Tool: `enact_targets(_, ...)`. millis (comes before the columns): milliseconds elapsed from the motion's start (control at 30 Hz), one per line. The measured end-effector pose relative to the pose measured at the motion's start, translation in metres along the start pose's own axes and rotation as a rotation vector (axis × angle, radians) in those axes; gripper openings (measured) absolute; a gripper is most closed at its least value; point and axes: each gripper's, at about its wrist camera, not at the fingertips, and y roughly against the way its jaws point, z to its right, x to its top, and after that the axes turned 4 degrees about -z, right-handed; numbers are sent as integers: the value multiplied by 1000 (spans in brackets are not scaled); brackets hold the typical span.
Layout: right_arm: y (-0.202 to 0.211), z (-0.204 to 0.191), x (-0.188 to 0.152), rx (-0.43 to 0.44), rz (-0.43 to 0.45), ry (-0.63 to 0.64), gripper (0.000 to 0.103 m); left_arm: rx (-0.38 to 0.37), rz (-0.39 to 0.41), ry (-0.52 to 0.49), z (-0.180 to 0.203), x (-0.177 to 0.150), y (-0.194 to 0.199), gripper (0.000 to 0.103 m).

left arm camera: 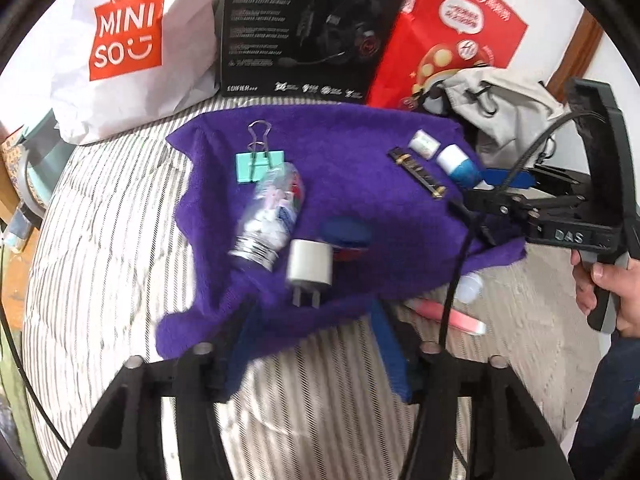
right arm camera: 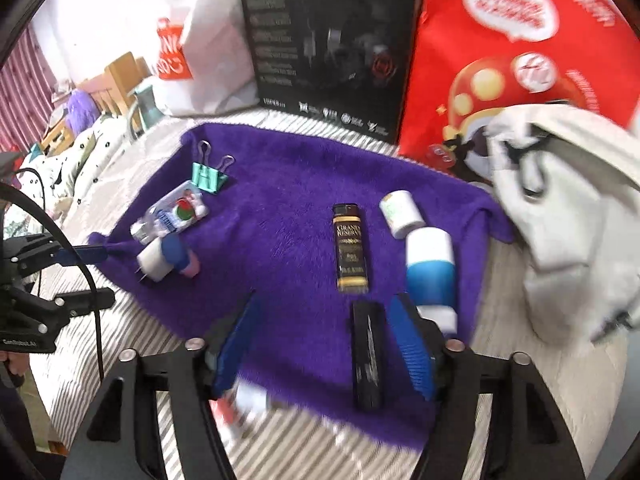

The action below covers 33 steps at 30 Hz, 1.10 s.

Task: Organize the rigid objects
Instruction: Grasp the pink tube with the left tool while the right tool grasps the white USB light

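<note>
Black slim box (right arm camera: pixel 366 360) between wide-open right tongs (right arm camera: pixel 328 344) on purple towel (right arm camera: pixel 288 208), left tongs (left arm camera: pixel 316 344) open, empty, near white charger (left arm camera: pixel 310 266)

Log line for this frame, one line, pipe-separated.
left gripper: open, near charger | right gripper: open, empty, over purple towel | black bar between fingers, ungrasped

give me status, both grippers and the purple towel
Left gripper open, empty. Right gripper open, empty. Purple towel holds charger, binder clip. Nothing blocking.

striped bed (left arm camera: pixel 100 240) carries purple towel (right arm camera: pixel 288 184), white bag (left arm camera: pixel 160 92), black box (left arm camera: pixel 304 28).
</note>
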Motion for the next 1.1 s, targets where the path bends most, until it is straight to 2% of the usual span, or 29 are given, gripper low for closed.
enact_targets(300, 62, 26, -84, 18, 45, -75, 73, -14, -14, 24, 42, -26, -10, 59)
enact_targets(467, 71, 47, -131, 11, 26, -144, 73, -17, -28, 53, 64, -30, -23, 59)
enact_targets(633, 71, 56, -162, 25, -4, -179, 73, -27, -15, 78, 88, -24, -35, 59)
enact_targets(833, 66, 60, -176, 57, -20, -190, 73, 41, -70, 86, 108, -18, -62, 59)
enact_targets(900, 63, 59, -177, 63, -24, -187, 73, 75, -55, 67, 113, -18, -64, 59)
enact_targets(1000, 59, 57, -178, 69, -29, -184, 73, 147, -77, 7, 118, -23, -65, 59)
enact_targets(1033, 58, 56, -178, 71, -29, -184, 73, 197, -86, -26, 119, -27, -64, 59)
enact_targets(1100, 55, 54, -178, 81, -29, -185, 73, 222, -80, -57, 114, -33, -61, 62)
